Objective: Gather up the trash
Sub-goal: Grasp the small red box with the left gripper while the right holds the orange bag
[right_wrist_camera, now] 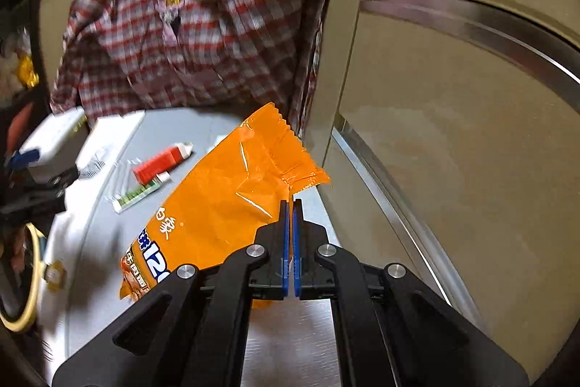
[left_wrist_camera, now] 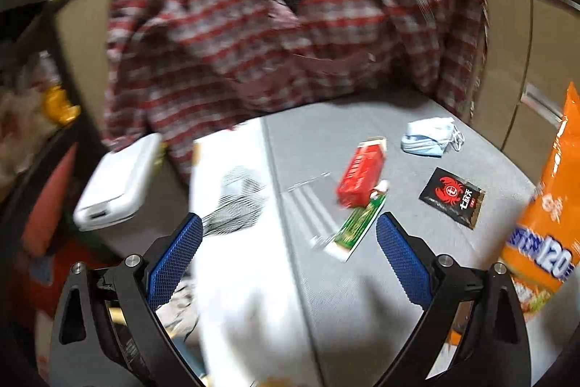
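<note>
Nearest, the orange wrapper (right_wrist_camera: 224, 205) is pinched at its crimped edge by the closed right gripper (right_wrist_camera: 290, 205) and held above the grey worktop (left_wrist_camera: 362, 296). The left gripper (left_wrist_camera: 290, 234) is spread wide and empty, facing the red box (left_wrist_camera: 360, 176), a green strip (left_wrist_camera: 357, 227) and, farther off, a black sachet (left_wrist_camera: 451, 196) and blue mask (left_wrist_camera: 427, 136). All 5 are judged light; the films look slippery and are best taken by an edge.

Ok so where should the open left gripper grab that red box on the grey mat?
Grip the red box across its narrow width at mid-length, coming from above with the left gripper. It lies flat and long, propped on the green packet, so its long sides look freest.
</note>
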### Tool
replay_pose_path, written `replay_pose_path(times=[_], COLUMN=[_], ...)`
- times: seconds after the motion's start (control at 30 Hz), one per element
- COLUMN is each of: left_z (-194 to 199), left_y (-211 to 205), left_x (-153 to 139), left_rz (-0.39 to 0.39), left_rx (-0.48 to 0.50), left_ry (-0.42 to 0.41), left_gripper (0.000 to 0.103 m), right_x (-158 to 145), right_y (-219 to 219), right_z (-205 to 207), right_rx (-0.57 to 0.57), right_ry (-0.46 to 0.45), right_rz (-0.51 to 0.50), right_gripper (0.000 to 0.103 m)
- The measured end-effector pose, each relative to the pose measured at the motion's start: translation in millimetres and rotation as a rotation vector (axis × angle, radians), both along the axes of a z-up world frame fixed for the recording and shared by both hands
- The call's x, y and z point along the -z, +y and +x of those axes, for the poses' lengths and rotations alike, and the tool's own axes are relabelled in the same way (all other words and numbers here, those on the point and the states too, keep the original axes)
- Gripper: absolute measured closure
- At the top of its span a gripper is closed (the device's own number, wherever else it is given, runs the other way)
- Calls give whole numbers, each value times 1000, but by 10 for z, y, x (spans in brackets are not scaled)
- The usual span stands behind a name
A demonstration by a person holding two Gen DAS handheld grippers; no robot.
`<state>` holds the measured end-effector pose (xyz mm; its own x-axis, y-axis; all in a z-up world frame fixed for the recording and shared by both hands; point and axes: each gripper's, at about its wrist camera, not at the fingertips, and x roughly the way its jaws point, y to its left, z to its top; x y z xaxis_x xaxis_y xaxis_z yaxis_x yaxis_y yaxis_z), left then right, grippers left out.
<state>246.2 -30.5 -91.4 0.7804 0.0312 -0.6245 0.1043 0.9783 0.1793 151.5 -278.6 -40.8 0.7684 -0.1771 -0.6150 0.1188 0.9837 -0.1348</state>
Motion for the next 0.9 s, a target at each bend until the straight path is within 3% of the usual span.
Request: replay_pose_path(times=[0.2, 0.37, 0.6, 0.63, 0.7, 0.9], left_z=[572, 934, 1180, 1201, 1229, 1031], left_y=[-192, -240, -277, -272, -256, -175], left_x=[356, 602, 778, 794, 816, 561], left_rz=[-68, -149, -225, -229, -258, -303], left_rx=[62, 115, 142, 135, 130, 132], left_ry=[71, 158, 248, 259, 293, 227], left_gripper=[12, 30, 32, 39, 61, 65], right_x=[248, 369, 424, 431, 433, 412], right_y=[-56, -139, 10, 16, 20, 53], right_z=[224, 364, 366, 369, 389, 362], right_rx=[-54, -66, -114, -115, -117, -122], right_ry=[102, 159, 168, 171, 175, 163], right_rz=[-41, -9, -23, -22, -23, -35], right_gripper=[101, 101, 101, 101, 101, 101])
